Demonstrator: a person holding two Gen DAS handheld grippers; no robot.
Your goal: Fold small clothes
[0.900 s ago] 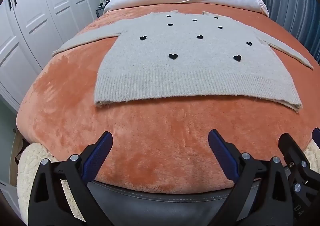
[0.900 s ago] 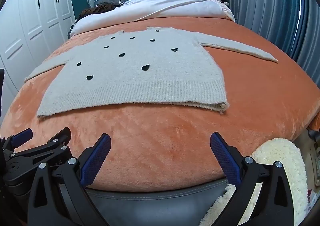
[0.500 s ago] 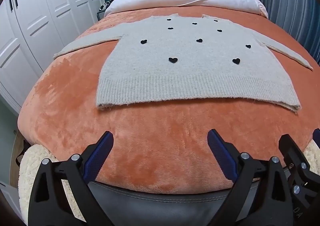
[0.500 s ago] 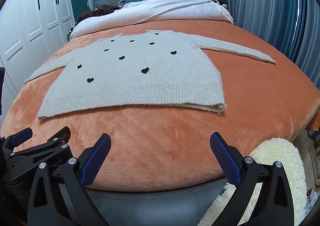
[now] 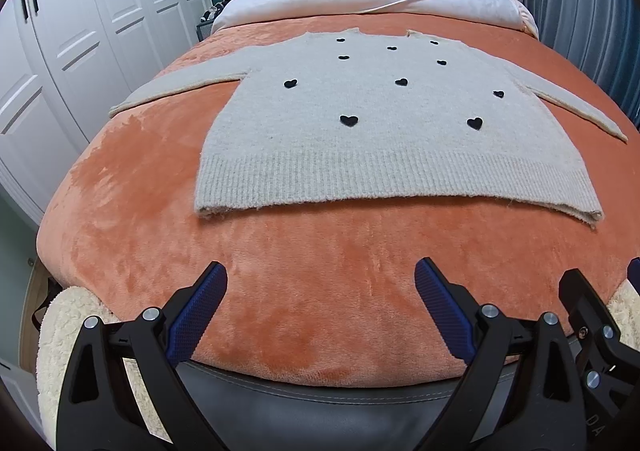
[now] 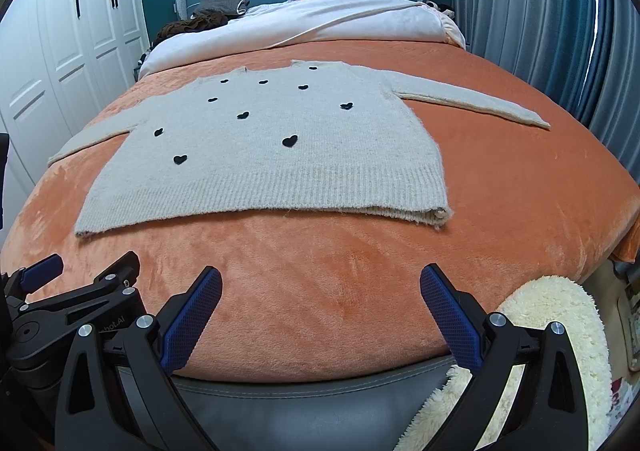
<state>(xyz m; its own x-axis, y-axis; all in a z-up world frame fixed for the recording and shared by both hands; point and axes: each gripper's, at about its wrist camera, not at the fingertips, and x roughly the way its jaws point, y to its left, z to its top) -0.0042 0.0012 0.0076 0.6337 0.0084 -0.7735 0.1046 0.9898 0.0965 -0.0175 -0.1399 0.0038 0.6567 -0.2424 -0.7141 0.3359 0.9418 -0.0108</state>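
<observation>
A light grey knit sweater [image 5: 384, 131] with small black hearts lies flat on the orange blanket [image 5: 320, 283], both sleeves spread out; it also shows in the right wrist view [image 6: 272, 163]. My left gripper [image 5: 320, 291] is open and empty, above the blanket near the foot of the bed, short of the sweater's hem. My right gripper [image 6: 320, 291] is open and empty, also short of the hem. The left gripper's body shows at the lower left of the right wrist view [image 6: 80, 291].
White wardrobe doors [image 5: 80, 31] stand left of the bed. Blue-grey curtains [image 6: 560, 31] hang on the right. A white duvet [image 6: 320, 23] and dark clothes [image 6: 208, 11] lie by the blue headboard. A cream fluffy rug [image 6: 540, 351] lies at the bed's foot.
Both cameras have tilted or lifted a little, so the sweater sits lower in view. Both grippers stay open and empty.
</observation>
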